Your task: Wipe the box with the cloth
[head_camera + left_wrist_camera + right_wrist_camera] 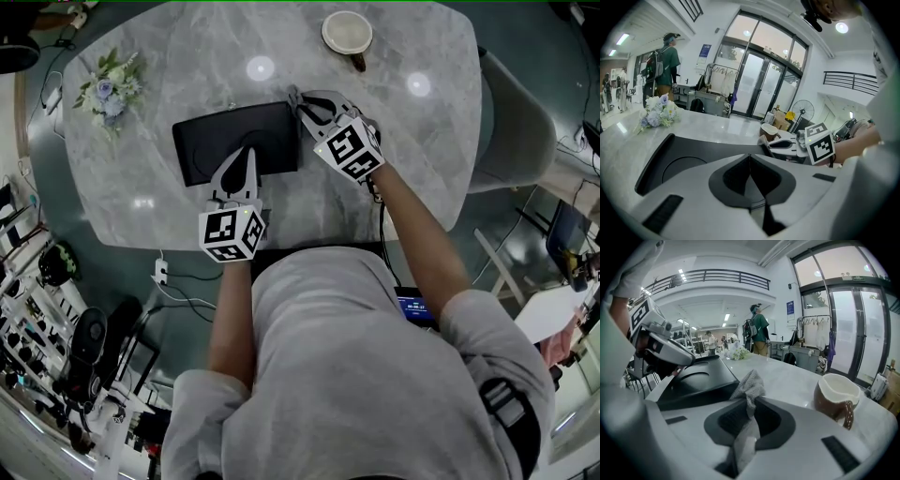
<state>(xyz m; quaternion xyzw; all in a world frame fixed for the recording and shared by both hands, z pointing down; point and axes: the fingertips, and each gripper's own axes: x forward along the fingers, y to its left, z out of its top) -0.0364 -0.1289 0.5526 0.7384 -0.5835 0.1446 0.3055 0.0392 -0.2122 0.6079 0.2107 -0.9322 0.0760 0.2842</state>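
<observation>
A flat black box [234, 139] with a round recess lies on the marble table [403, 159]. My left gripper [246, 152] is shut with nothing between its jaws, and its tips rest over the box's near edge. In the left gripper view the box [689, 154] stretches out ahead of the left gripper [750, 161]. My right gripper [300, 103] is shut on a grey cloth [750, 383] at the box's far right corner. The cloth's free end bunches up beside the box's edge [701, 378].
A brown mug [347, 35] with a white inside stands at the table's far side, just right of my right gripper. A small bunch of flowers [111, 84] lies at the far left. A grey chair [511, 122] stands by the table's right edge. A person [665, 58] stands in the background.
</observation>
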